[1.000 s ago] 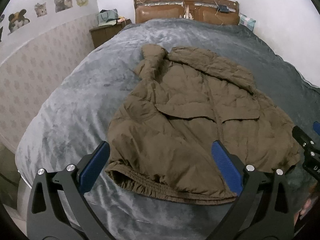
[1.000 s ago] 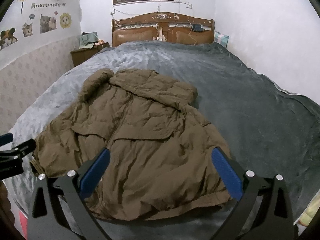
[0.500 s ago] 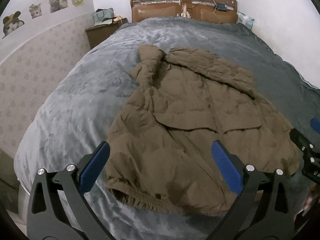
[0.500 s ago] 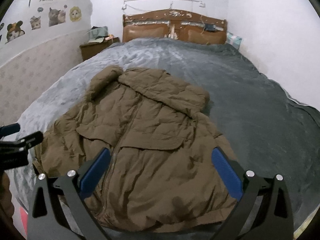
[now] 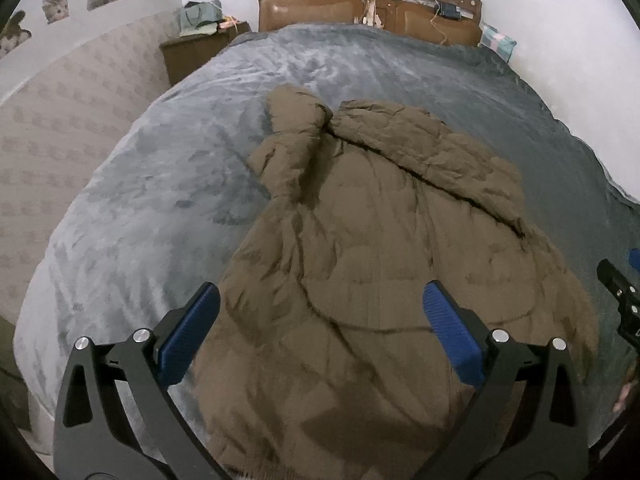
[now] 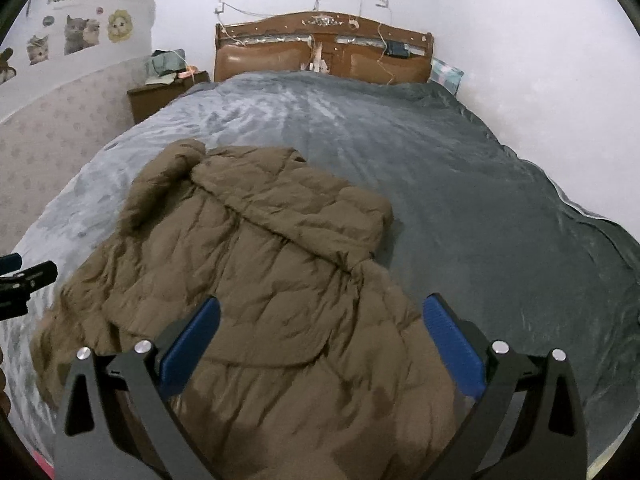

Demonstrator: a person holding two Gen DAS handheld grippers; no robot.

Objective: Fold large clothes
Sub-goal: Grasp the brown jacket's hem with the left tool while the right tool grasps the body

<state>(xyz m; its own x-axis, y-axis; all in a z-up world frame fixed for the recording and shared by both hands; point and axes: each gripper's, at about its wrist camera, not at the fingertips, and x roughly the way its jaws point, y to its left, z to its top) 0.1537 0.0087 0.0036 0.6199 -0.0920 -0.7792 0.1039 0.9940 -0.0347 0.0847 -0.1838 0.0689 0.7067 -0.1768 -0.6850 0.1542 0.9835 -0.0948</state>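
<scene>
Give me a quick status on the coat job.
Left claw open, right claw open, both empty above the hem end. Coat flat on the bed, sleeves in, not gripped. Nothing in the way.

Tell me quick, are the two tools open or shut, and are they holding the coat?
Left tool: open, holding nothing, above the brown coat.
Right tool: open, holding nothing, above the same coat.

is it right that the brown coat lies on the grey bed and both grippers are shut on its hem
Not quite. The coat does lie on the bed, but both grippers are open, holding nothing: the left gripper in the left wrist view, the right gripper in the right wrist view.
</scene>
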